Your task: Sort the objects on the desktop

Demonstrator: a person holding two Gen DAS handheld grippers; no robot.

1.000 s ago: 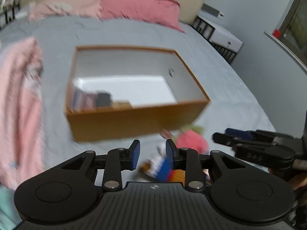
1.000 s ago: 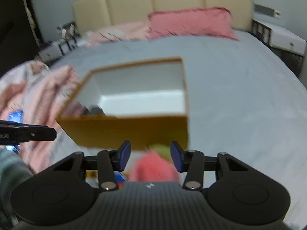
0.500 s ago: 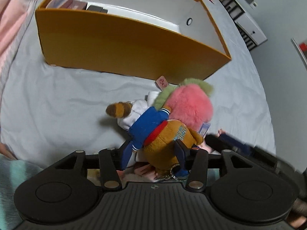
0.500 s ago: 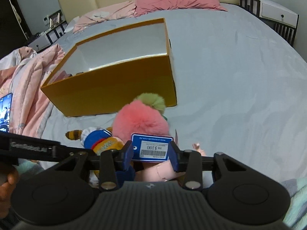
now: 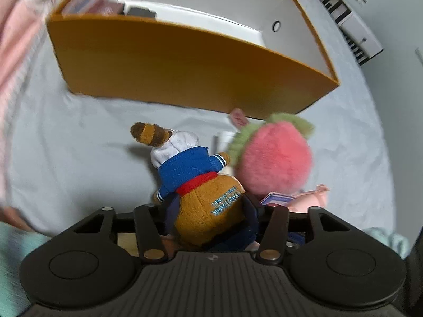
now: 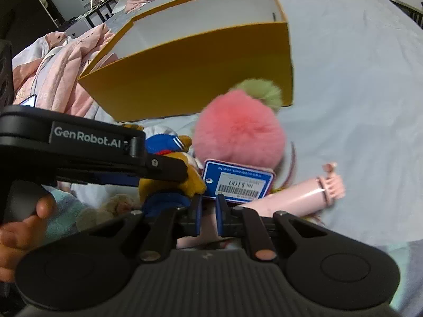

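Note:
A brown plush (image 5: 190,166) in a blue jacket and white cap lies on the grey sheet in front of the orange box (image 5: 171,71). My left gripper (image 5: 211,208) straddles its brown body, with a pad close against each side and no squeeze showing. A fluffy pink ball (image 6: 238,129) with a green tuft leans beside it. A blue price tag (image 6: 238,179) lies just above my right gripper (image 6: 208,211). The right jaws are closing to a narrow gap. What sits in that gap is hidden. A pink doll limb (image 6: 296,192) lies to the right.
The box is white inside and holds several small items (image 5: 105,5) in its far left corner. A pink quilt (image 6: 60,74) is bunched at the left of the bed. A hand (image 6: 26,227) holds the left tool. Nightstands (image 5: 351,26) stand beyond the bed.
Both grippers have dropped from above the box down onto the toys. The left jaws widened around the brown plush. The right jaws narrowed, and the tag now sits above their tips.

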